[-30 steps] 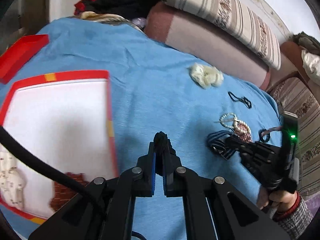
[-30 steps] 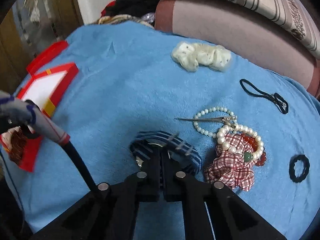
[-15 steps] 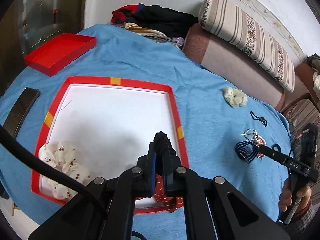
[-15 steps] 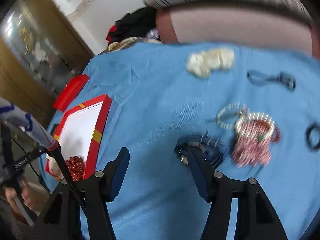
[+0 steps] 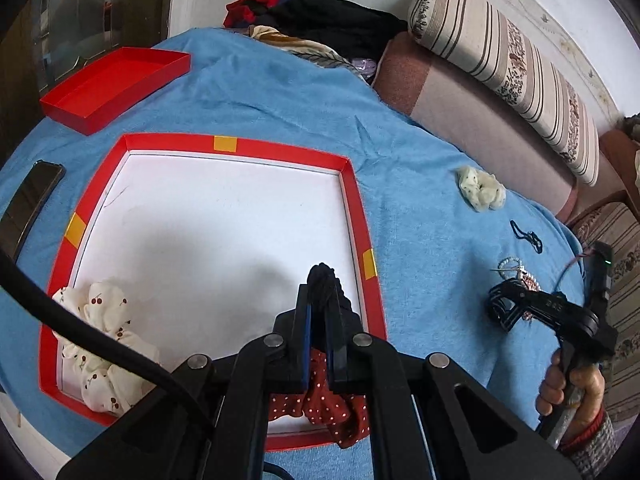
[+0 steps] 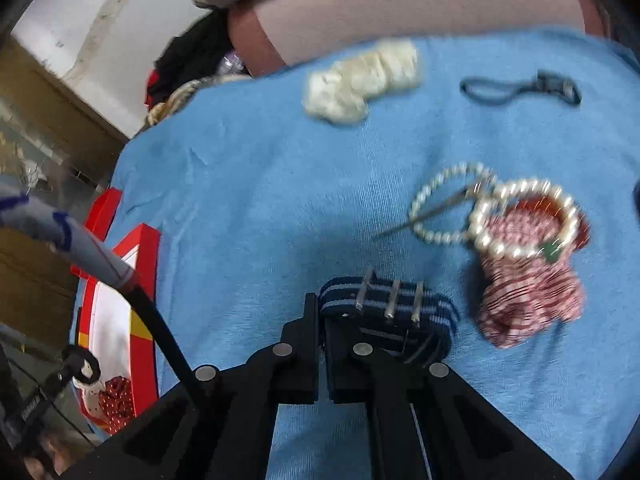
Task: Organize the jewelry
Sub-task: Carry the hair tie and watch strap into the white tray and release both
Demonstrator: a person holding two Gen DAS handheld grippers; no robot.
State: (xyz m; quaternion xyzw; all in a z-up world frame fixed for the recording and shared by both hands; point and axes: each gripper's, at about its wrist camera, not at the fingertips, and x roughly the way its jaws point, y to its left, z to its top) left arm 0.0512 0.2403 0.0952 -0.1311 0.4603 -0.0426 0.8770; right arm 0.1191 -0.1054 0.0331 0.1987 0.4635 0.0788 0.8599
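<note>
Blue-covered bed [image 5: 280, 92], big red tray [image 5: 354, 200] by its left edge for collecting stuff. Left hand-held gripper [image 5: 319, 312] hangs over it, clenched on a black hair tie [image 5: 322, 276], probably to drop in. Right hand-held gripper [image 6: 321, 332] clamps the striped hairband [image 6: 384, 304] near the right edge.

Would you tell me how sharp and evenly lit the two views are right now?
Left wrist view: sharp, with fisheye bending at the edges and a soft shadow on the white floor of the tray ahead of the left claw. Right wrist view: motion-blurred, smearing the pearls and cream scrunchie.
</note>
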